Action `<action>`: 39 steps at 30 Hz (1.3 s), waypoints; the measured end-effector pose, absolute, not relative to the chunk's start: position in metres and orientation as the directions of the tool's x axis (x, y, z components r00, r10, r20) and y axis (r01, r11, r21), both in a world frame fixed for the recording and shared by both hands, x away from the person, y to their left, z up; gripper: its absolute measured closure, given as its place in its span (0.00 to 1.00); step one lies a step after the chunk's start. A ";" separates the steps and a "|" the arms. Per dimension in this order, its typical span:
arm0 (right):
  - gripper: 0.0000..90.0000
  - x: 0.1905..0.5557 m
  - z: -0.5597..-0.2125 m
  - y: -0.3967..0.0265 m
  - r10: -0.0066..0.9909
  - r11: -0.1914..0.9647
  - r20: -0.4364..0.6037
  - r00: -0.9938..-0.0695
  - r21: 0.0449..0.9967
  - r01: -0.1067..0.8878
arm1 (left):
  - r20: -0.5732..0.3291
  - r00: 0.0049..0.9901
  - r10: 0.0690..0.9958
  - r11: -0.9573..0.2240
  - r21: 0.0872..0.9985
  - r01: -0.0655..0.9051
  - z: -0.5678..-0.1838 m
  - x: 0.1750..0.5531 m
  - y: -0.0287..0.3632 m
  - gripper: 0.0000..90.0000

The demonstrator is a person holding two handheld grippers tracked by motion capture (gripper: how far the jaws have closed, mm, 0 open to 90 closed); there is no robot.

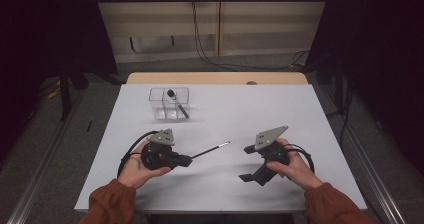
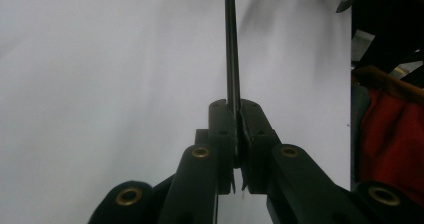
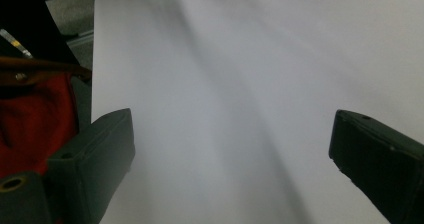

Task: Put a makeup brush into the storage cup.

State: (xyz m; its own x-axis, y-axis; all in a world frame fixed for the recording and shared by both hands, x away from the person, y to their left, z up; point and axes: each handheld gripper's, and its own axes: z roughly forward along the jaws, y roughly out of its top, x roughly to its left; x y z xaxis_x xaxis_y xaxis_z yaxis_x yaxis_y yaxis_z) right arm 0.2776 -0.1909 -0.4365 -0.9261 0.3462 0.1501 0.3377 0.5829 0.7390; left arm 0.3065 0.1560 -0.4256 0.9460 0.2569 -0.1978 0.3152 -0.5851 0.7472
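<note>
Brush point(image 1: 210, 149) clamped level in left gripper point(image 1: 187, 160); right gripper point(image 1: 246, 163) jaws apart, empty. Carry it far-left, tip it upright, release inside clear holder point(image 1: 169, 104) on counter point(image 1: 280, 119).

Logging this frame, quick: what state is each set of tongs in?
Left tongs: closed on the thin black stick.
Right tongs: open, holding nothing.

Desk point(image 1: 280, 114): plain white top, tan edge at the far side. Left tool point(image 1: 186, 160) and right tool point(image 1: 247, 163): black, each with a grey plate; brass-coloured rivets on the left tool. Rod point(image 1: 210, 151): black, pale tip. Box point(image 1: 169, 104): clear. Sleeves point(image 1: 111, 204): rust orange.
</note>
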 end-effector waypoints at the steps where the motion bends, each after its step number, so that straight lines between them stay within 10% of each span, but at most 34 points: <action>1: 0.05 0.277 -0.437 -0.192 0.345 0.576 0.144 -0.927 0.748 0.330 | -0.203 0.944 0.258 -0.575 0.753 0.319 -0.426 0.306 0.156 0.95; 39: 0.07 0.262 -0.442 -0.185 0.415 0.257 0.104 -0.904 0.940 0.226 | -0.207 0.946 0.249 -0.363 0.886 0.289 -0.427 0.295 0.140 0.95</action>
State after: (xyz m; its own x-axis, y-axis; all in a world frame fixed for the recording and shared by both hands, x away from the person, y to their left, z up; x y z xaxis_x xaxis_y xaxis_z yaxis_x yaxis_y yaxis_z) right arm 0.2615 -0.1853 -0.4415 -0.9041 0.4146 0.1036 0.2257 0.2573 0.9396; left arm 0.2954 0.1398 -0.4274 0.9463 0.2485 -0.2068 0.2890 -0.3632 0.8858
